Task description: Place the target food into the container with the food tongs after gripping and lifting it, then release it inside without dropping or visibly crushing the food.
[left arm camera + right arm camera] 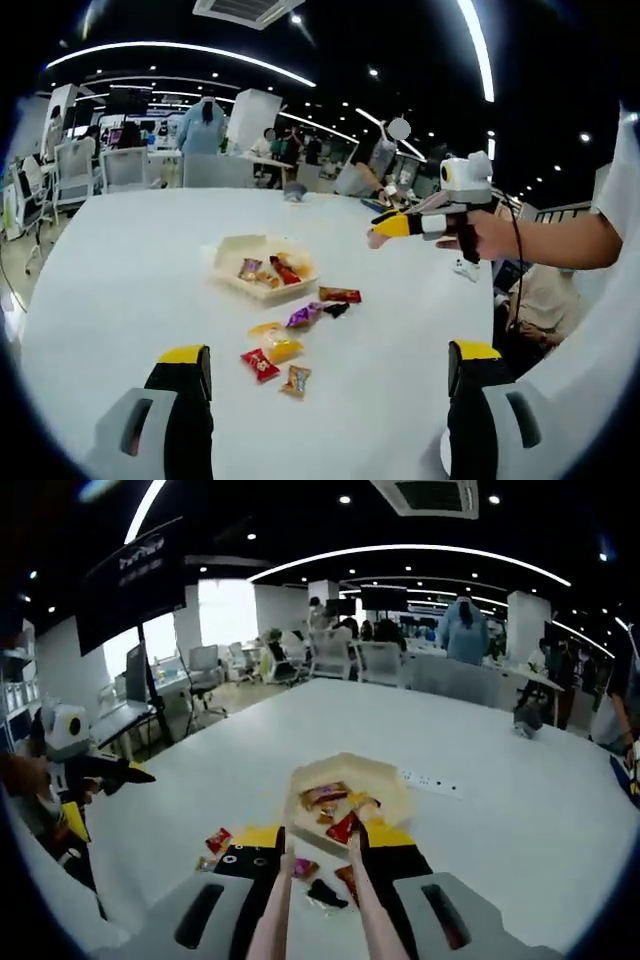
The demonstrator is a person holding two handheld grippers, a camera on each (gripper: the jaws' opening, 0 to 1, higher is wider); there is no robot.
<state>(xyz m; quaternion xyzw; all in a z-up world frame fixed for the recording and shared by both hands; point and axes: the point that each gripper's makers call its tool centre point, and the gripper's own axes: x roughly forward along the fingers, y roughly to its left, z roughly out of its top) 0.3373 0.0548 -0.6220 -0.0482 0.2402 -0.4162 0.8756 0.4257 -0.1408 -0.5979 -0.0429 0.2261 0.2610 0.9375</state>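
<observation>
Yellow-tipped jaws of the left gripper (328, 365) stand wide apart at the bottom of the left gripper view, with nothing between them. Beyond them on the white table (120, 270) lie loose wrapped snacks — a red packet (259, 365), a yellow one (281, 348), a purple one (303, 316) and an orange-red one (340, 294). Farther back sits the pale container (232, 250), which holds several wrapped snacks.

In the right gripper view the right gripper (318, 838) carries a pair of pink food tongs (318, 900), its jaws pressed onto their two arms. The tongs' tips lie close together just above the loose snacks, near the container's (392, 785) front edge — whether they pinch anything I cannot tell. A white power strip (430, 781) lies just beyond the container.
</observation>
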